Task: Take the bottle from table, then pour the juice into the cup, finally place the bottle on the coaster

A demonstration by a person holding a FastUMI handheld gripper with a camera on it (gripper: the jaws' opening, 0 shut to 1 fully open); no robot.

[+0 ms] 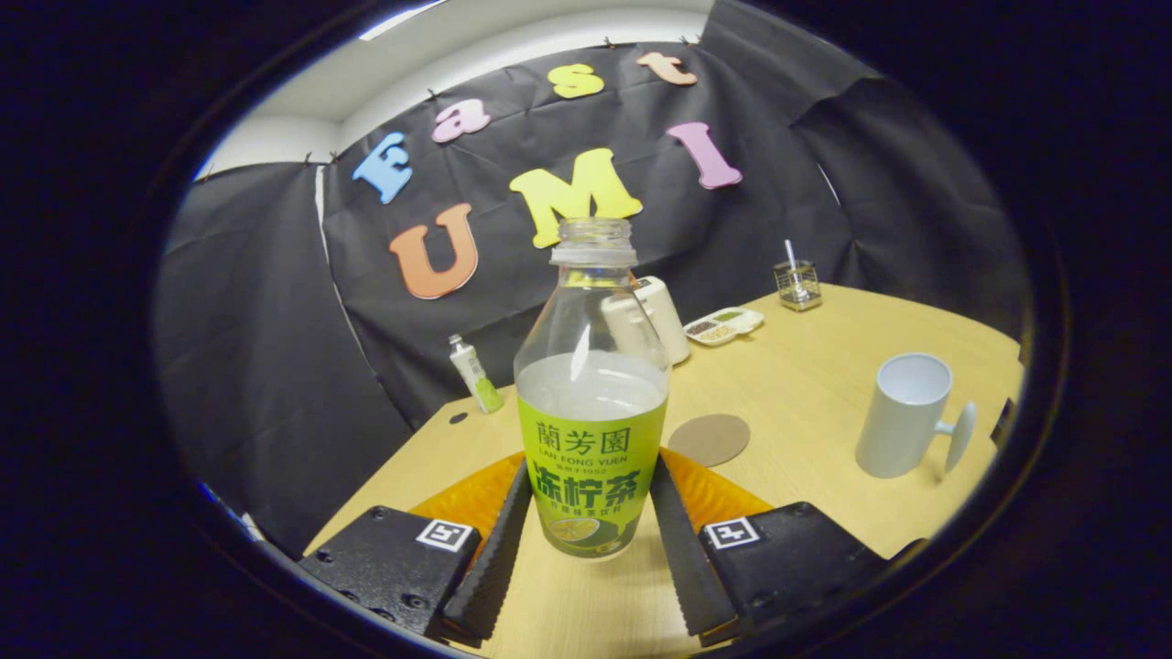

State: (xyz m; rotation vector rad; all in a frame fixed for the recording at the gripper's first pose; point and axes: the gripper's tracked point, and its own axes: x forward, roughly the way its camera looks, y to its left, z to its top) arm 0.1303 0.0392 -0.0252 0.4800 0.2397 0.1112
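A clear, uncapped bottle [591, 403] with a green label stands upright between my fingers, about half full of pale juice. My gripper [592, 465] is shut on it, both fingers pressing the label's lower sides. Whether its base touches the table I cannot tell. Just beyond the bottle, to its right, a round brown coaster [710, 439] lies flat on the wooden table [806, 366]. Farther right stands a white cup [902, 416], upright and open-topped, its handle pointing right.
An orange mat [467, 499] lies under and behind the bottle. Behind it stand a white container [661, 316], a small green-tipped tube [476, 373], a little divided tray [725, 326] and a glass holder with a stick [797, 284]. The table's edge runs close on the left.
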